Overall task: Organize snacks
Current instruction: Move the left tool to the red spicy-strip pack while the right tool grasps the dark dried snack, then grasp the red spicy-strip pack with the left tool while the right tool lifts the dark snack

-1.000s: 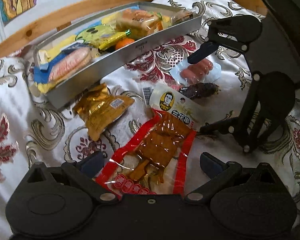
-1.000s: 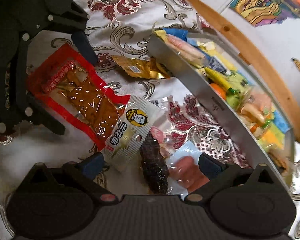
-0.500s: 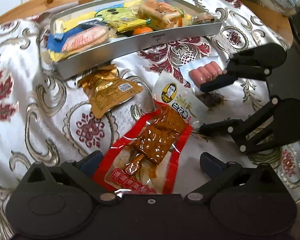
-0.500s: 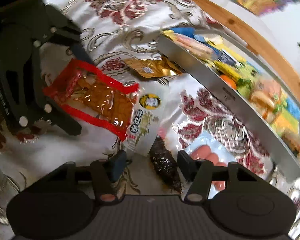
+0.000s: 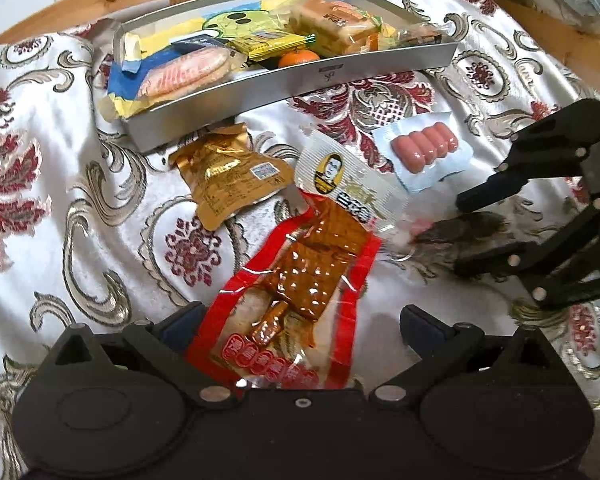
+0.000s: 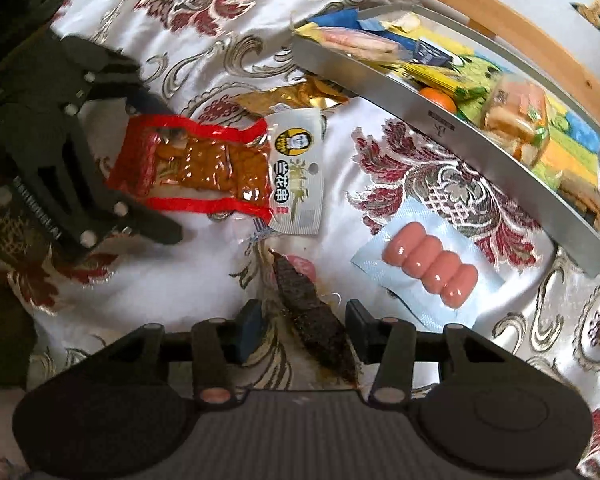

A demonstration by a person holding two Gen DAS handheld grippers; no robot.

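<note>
Sausage pack (image 6: 430, 271) crowds right claw (image 6: 305, 334); bare cloth (image 6: 204, 276) opposite side.

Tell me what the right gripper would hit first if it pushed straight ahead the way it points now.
Likely the dark brown dried-meat strip: it already lies between the open jaws of the right gripper, running forward along its line. Beyond the strip's tip comes the white-topped red tofu snack packet, though depth is uncertain.
</note>
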